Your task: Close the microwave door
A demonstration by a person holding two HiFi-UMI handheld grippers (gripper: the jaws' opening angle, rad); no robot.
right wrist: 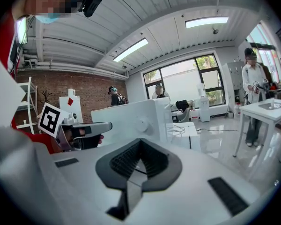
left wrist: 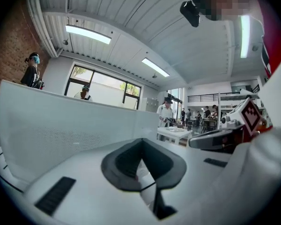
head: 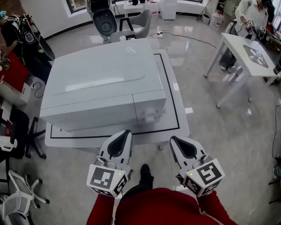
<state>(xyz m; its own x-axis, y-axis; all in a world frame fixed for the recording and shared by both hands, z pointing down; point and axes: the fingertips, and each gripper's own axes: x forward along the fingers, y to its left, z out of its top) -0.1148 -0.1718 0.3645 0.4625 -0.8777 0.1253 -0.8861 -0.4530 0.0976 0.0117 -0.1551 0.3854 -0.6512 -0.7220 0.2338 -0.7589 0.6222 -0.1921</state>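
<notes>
The left gripper point(head: 125, 135) has its jaws pressed together with nothing between them, and it touches nothing. The right gripper point(head: 175, 142) is likewise closed and empty. Both are held side by side in red-sleeved arms, pointing nearly level at the front of the white microwave point(head: 103, 86), just short of it. The microwave sits on a low white platform point(head: 171, 102), its door flush with the body.

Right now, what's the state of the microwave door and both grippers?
microwave door: closed, flush with the control panel beside it.
left gripper: shut, nothing held.
right gripper: shut, nothing held.
</notes>
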